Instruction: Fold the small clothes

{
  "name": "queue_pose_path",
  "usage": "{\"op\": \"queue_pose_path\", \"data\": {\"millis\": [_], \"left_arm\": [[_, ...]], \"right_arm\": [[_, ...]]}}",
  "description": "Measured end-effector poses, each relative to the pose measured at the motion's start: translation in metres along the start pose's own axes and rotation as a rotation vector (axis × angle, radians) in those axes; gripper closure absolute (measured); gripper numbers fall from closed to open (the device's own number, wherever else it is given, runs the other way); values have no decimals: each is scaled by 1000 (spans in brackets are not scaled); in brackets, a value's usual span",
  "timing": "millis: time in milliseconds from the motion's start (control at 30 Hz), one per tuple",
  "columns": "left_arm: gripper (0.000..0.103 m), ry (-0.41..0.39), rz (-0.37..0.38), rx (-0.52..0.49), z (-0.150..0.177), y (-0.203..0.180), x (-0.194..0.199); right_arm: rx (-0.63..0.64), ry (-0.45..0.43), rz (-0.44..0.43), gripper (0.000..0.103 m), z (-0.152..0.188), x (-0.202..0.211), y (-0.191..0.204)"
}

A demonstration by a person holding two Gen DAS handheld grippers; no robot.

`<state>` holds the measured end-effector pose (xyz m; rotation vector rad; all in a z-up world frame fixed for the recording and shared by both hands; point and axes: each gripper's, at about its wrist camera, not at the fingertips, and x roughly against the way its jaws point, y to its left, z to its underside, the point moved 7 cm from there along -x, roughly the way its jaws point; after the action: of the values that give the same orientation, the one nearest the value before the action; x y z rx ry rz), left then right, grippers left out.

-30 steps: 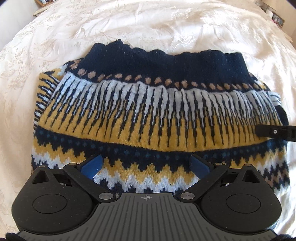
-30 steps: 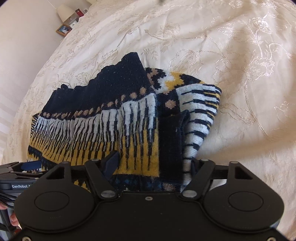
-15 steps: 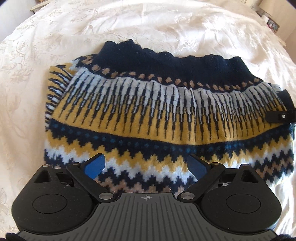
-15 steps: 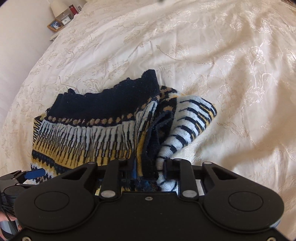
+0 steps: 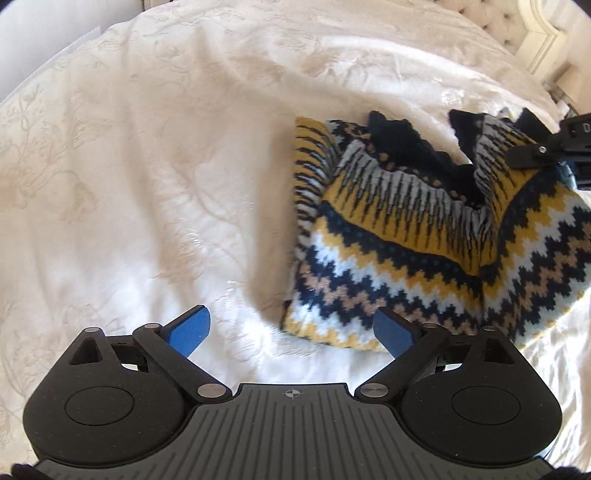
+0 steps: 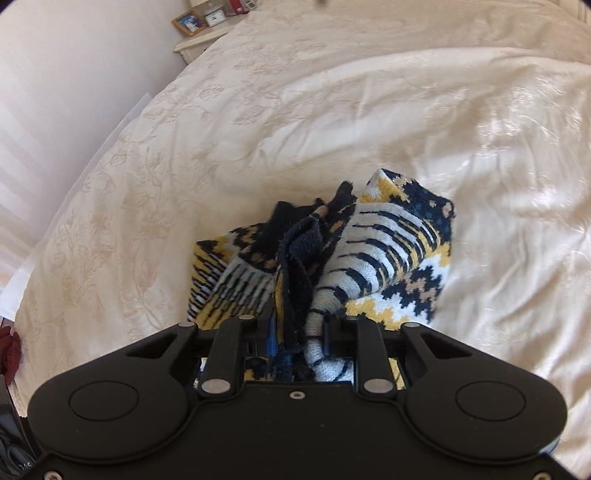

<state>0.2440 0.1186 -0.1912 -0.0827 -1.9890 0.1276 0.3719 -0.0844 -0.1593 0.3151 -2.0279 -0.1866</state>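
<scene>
surface: a cream bedspread (image 5: 155,155) with a pale flower pattern is covering the bed, creased and catching sunlight on its right side.
room: a bedside stand (image 6: 199,40) with a framed photo (image 6: 189,22) is standing by the white wall past the bed's far corner.
sweater: the patterned navy, yellow and white sweater (image 5: 424,258) is lying bunched on the bedspread, its right end lifting off the bed.
open room: bare bedspread is stretching wide to the left of the sweater and beyond it.
left gripper (image 5: 291,328): hovering spread wide, holding nothing, its blue pads just off the sweater's near edge.
right gripper (image 6: 297,332): pinching a gathered fold of the sweater between narrow jaws.
change: the sweater was lying flat a second ago; now its right end is being raised and carried leftward, and the left gripper has backed off to the left.
</scene>
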Motion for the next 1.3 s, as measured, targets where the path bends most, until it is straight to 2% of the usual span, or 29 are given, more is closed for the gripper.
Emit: {"op": "queue_pose_path", "data": {"millis": [233,600,700,733,867,967,1033,1167,1300], "left_arm": [[7,13,-16,80,13,41,6],[7,31,19,94,15,42,-3],[7,38,21,88,13,39,-7],[7,38,21,86,12,38,-8],[7,30,22,66,6,32,-4],[7,6,19,41,-1,27,5],[7,-34,19,22,-9,23,16],[7,-102,39,-37,-29,7,32],[7,-110,95,-115,-44,-24,25]], "right_arm": [[86,94,41,71,17,-63,53],[199,125,98,71,35,-76,78],[221,128,56,69,36,-78,88],[222,121,18,64,36,-78,93],[218,45,-140,65,31,-57,106],[160,-24,-163,63,23,-33,92],[95,-61,-147,62,19,-19,72],[30,-86,-43,59,26,-2,24],[-17,-60,65,59,48,1,-19]]}}
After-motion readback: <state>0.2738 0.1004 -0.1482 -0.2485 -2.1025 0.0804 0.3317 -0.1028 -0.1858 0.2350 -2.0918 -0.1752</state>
